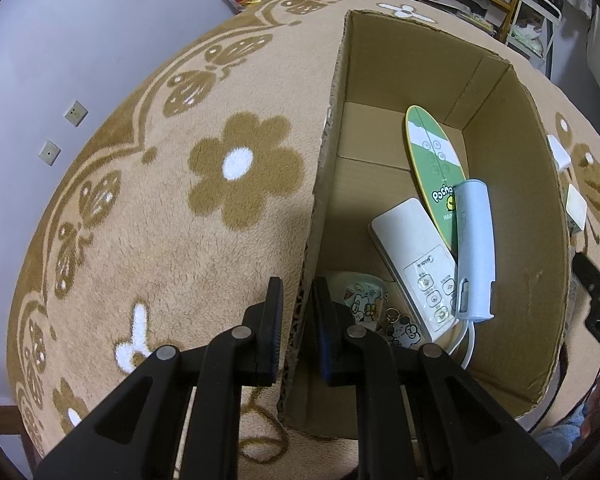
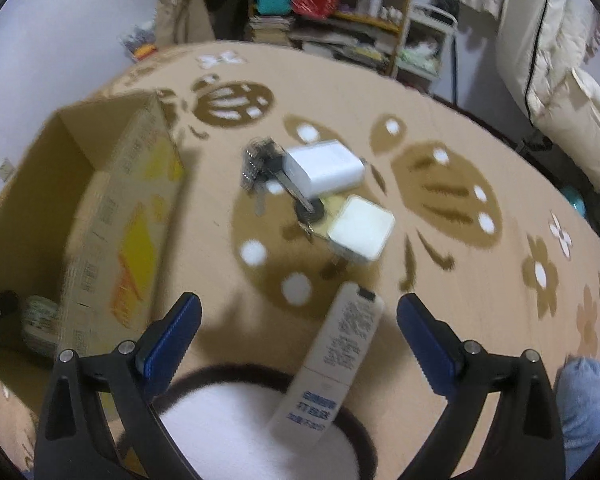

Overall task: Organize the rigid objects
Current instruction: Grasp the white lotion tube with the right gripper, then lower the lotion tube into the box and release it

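The left gripper [image 1: 297, 312] is pinching the near wall of the cardboard box [image 1: 328, 128]: its two fingers are standing one on each side of the corrugated edge, with only the wall between them. Inside the box, at about two o'clock from these fingers, a white remote control [image 1: 414, 264] is lying flat, a pale blue device [image 1: 474, 248] with a white cable is resting partly over it, and a green oval card [image 1: 432, 160] is leaning behind them. A small printed cup [image 1: 360, 296] is lying just beside the right finger.

The right gripper [image 2: 299, 320] is hanging spread wide and is holding nothing. Between its fingers, a little toward one o'clock, a beige remote [image 2: 332, 360] is lying face down on the flowered blanket [image 2: 480, 300]. Farther out at twelve o'clock, two white chargers [image 2: 324, 170] and a bunch of keys [image 2: 268, 168] are lying near together. The box is standing at ten o'clock.
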### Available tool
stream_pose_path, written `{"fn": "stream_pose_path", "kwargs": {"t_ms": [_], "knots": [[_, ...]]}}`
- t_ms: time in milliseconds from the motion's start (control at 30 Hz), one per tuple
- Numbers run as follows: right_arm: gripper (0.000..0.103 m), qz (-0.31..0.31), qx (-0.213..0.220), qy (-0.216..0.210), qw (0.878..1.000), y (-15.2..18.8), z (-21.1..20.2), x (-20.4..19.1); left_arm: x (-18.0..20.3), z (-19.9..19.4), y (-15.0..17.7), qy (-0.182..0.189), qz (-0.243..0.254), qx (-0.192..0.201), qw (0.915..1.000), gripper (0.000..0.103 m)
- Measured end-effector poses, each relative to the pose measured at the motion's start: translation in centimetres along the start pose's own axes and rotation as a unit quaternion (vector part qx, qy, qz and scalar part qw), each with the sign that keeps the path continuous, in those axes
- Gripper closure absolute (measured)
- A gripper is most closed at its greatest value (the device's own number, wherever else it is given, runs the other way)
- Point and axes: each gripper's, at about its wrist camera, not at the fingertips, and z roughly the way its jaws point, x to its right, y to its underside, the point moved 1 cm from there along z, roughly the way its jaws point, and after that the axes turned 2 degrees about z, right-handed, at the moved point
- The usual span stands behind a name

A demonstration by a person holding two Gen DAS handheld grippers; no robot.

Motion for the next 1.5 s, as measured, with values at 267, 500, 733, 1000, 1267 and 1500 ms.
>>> {"fn": "stream_pose_path", "kwargs": {"t_ms": [267,500,733,1000,1267,1500], "knots": [[0.0,0.034,-0.095,0.022,0.995,1.6,3.9,1.2,0.0,0.0,0.0,0.0,0.001,0.0,1.0,0.089],[0.017,0.071,-0.153,0.004,0.986,3.1,6.1,2.2,0.0,0.0,0.0,-0.001,0.001,0.0,1.0,0.089],[0.028,0.049,-0.13,0.004,0.99,4.0,5.9,1.3,0.0,0.0,0.0,-0.003,0.003,0.0,1.0,0.088],[0.058,0.056,-0.112,-0.013,0.992,4.1,4.6,1.2,0.0,0.0,0.0,-0.004,0.004,0.0,1.0,0.088],[0.059,0.059,-0.069,-0.059,0.994,2.9,2.2,0.8,-0.1,0.0,0.0,-0.004,0.004,0.0,1.0,0.088],[0.059,0.051,-0.028,-0.103,0.993,2.2,-0.1,-0.2,-0.1,0.1,0.0,-0.004,0.003,0.0,1.0,0.088]]}}
